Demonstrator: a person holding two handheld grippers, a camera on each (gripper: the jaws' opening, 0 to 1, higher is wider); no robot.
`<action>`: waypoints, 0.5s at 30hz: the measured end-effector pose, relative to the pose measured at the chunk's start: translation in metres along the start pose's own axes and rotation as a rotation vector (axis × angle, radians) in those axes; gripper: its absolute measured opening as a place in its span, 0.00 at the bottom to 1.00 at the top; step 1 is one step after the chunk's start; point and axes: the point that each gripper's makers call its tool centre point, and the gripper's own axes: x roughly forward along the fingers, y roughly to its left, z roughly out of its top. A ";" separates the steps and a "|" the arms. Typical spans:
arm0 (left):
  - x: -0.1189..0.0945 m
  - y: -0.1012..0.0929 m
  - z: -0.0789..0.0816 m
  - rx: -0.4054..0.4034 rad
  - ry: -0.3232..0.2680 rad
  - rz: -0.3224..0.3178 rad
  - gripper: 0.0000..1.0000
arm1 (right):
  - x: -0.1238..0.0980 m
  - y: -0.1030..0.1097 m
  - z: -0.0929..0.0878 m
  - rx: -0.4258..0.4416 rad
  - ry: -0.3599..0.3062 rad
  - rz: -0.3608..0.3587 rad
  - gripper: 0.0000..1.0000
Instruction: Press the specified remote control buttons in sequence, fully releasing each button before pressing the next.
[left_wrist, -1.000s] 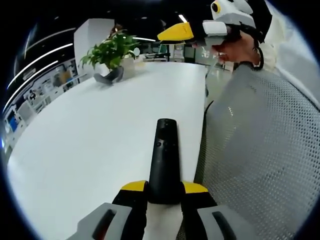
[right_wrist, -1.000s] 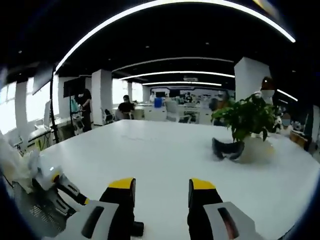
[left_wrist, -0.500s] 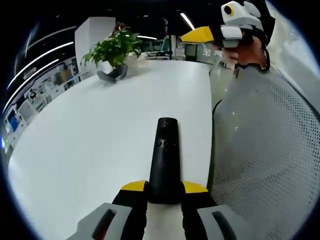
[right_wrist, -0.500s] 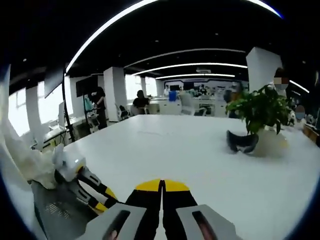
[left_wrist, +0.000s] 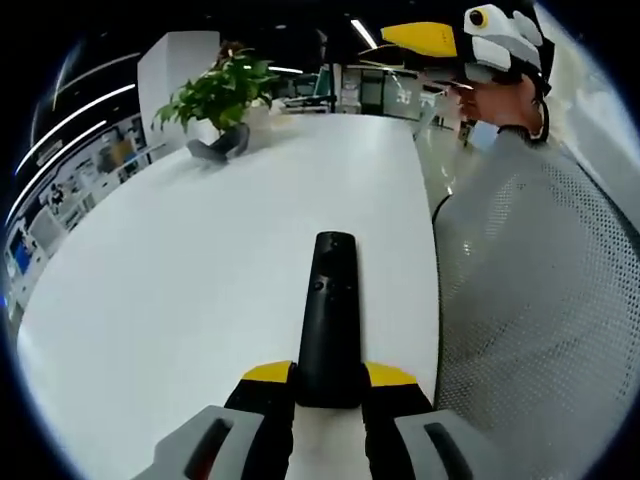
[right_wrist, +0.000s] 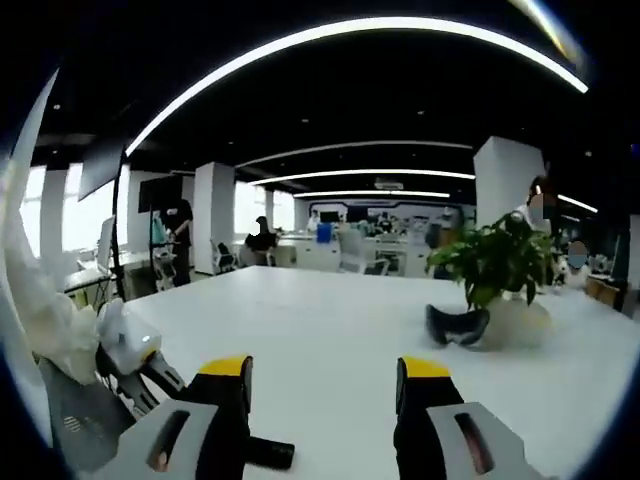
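While the left gripper has its yellow-tipped jaws clamped on the near end of the black remote, the remote sticks out over the white table near its right edge. Over on the right, the right gripper is up in the air, jaws wide apart, holding nothing. Potted plant sits far across the table.

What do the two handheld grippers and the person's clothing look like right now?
The left gripper and the right gripper both have black jaws with yellow tips on grey bodies with dark slots. The person's hand has a black strap at the wrist, and the sleeve is white.
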 end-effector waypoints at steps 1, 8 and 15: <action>0.000 -0.001 0.000 0.002 0.005 -0.003 0.25 | 0.001 -0.001 0.000 0.008 -0.004 -0.008 0.66; 0.003 0.006 0.002 0.016 0.010 -0.015 0.25 | 0.001 0.000 -0.002 0.078 0.013 0.011 0.69; 0.004 0.020 0.005 0.022 0.011 -0.016 0.25 | 0.000 -0.007 0.009 0.056 -0.061 -0.026 0.78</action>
